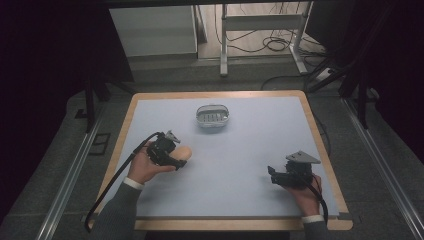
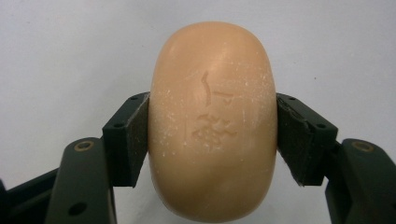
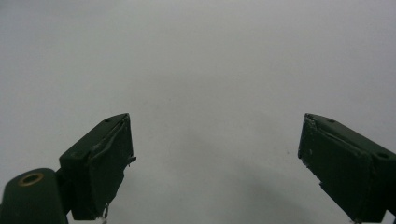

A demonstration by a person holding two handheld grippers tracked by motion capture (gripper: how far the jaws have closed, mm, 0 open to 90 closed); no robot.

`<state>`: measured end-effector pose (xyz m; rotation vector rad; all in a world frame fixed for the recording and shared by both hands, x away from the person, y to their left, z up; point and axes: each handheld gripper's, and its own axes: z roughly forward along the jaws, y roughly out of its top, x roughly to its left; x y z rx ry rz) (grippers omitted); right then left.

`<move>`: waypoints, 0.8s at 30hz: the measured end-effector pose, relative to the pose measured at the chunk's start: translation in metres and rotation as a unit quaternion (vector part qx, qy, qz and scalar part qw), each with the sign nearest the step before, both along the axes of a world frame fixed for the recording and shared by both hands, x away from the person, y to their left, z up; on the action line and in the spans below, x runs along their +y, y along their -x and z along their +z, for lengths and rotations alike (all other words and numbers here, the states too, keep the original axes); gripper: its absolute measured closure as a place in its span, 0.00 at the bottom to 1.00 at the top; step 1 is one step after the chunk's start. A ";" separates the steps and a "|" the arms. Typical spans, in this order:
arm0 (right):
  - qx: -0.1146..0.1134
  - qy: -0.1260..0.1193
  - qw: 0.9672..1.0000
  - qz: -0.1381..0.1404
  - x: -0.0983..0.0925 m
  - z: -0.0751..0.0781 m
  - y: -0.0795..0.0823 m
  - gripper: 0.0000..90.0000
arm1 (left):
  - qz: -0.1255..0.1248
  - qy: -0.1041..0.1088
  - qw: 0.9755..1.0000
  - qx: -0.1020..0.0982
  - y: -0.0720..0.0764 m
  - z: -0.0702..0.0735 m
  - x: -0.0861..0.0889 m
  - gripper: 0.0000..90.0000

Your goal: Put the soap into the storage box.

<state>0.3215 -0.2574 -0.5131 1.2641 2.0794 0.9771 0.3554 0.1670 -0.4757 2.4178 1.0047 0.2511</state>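
Observation:
An oval, peach-coloured bar of soap with a stamped mark sits between the two black jaws of my left gripper, and both pads press on its sides. From above, the soap pokes out of the left gripper at the left of the pale blue mat. A grey oval soap dish with a slotted floor stands apart, farther back near the mat's middle. My right gripper is open over bare mat with nothing between its jaws; from above it rests at the right front.
The pale blue mat covers a wood-edged table. Black cables trail from both grippers toward the front edge. Beyond the table are a white desk frame and floor cables.

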 end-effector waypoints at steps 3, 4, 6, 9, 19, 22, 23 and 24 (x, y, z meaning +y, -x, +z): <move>0.000 0.001 1.000 0.000 0.000 0.000 0.000 0.11 | -0.001 -0.002 1.000 0.000 -0.002 0.000 -0.002 0.36; 0.000 0.001 1.000 -0.001 0.000 0.001 0.000 0.11 | -0.001 -0.001 1.000 0.000 -0.003 0.001 -0.002 0.36; -0.001 0.001 1.000 -0.001 0.000 0.001 0.000 0.11 | -0.002 -0.003 1.000 -0.001 -0.005 0.001 -0.003 0.36; -0.001 0.001 1.000 -0.003 -0.001 0.001 0.000 0.11 | -0.001 -0.004 1.000 -0.001 -0.008 0.002 -0.004 0.36; -0.001 0.001 1.000 -0.003 -0.001 0.001 0.000 0.11 | -0.003 -0.005 1.000 -0.003 -0.014 0.005 -0.006 0.36; 0.000 0.002 1.000 -0.003 -0.001 0.001 0.000 0.11 | -0.002 -0.006 1.000 -0.002 -0.017 0.005 -0.006 0.36; 0.000 0.002 1.000 -0.003 -0.002 0.001 0.000 0.11 | -0.001 -0.005 1.000 -0.001 -0.017 0.005 -0.006 0.36; 0.000 0.002 1.000 -0.003 -0.002 0.001 0.000 0.11 | -0.001 -0.006 1.000 -0.001 -0.018 0.005 -0.006 0.36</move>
